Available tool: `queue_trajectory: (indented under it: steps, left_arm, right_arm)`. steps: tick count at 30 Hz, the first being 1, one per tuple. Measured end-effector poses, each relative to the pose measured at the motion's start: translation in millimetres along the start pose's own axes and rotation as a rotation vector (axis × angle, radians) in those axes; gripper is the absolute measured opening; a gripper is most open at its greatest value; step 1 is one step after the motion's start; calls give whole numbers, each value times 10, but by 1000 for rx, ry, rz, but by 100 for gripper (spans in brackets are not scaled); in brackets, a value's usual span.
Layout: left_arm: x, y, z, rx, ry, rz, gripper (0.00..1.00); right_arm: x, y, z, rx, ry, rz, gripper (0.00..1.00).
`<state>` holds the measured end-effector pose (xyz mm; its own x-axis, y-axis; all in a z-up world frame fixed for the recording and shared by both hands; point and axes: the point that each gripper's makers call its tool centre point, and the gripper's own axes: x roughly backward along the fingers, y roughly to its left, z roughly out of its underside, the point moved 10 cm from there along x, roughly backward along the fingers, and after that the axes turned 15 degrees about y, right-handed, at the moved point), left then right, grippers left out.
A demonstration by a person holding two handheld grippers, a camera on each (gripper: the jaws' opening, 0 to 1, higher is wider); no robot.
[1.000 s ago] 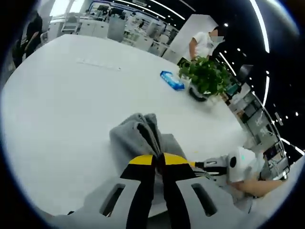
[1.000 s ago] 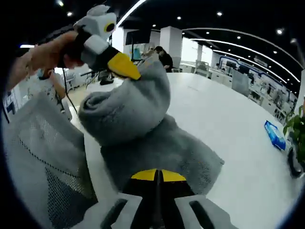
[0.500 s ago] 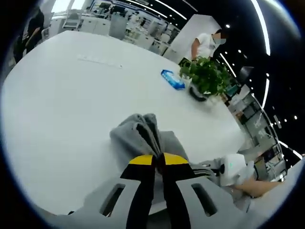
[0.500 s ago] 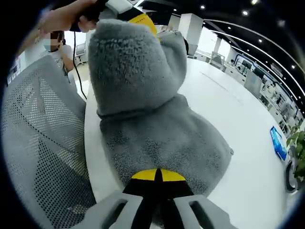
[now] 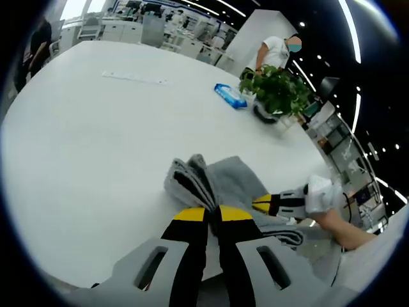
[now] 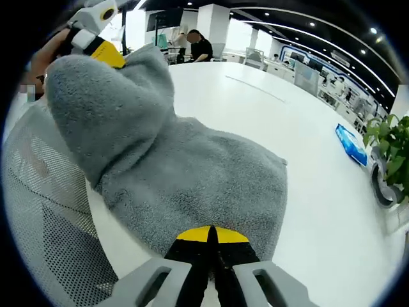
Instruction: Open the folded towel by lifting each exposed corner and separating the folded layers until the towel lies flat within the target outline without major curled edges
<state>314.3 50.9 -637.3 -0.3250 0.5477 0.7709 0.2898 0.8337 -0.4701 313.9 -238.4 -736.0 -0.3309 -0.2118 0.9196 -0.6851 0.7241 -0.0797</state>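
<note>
Right gripper view: the broad white table (image 6: 332, 211) carries the grey terry towel (image 6: 192, 179), stretched between both tools. The right gripper (image 6: 212, 238) clamps its near edge; the left gripper (image 6: 102, 51) pinches the far raised corner (top left).

A grey towel (image 6: 192, 173) is seen on a white table (image 5: 96, 128), yellow tips are seen on the black right gripper (image 6: 212, 238), and a blue packet (image 5: 231, 95) is seen by a green plant (image 5: 278, 93).

No text, label or number can be read in either view. The flat blue plastic packet (image 5: 231, 95) on the white table (image 5: 96, 141) bears markings too small to make out.
</note>
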Motion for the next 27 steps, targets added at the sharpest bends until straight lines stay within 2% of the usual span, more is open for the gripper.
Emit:
queue_trajectory:
  steps: [4,9,13,19,27]
  left_arm:
    - [-16,-51,-21,-49,16,-31,4]
    - [-140,-142,4,-104,44,-33,4]
    - [-170,-138,-8,-92,47,-34,4]
    - [-200,32,21,-93,110,-115,4]
    - [-322,343,193,-15,181,-145,4]
  right_arm:
    - [65,-224,179,-132,26,49,0]
    - [103,-348,281,-174,46,83,0]
    - [105,-361,298,-195,37,82,0]
    - [103,-346,296,-183,35,91,0]
    - [96,-351,299,-201,27,84,0]
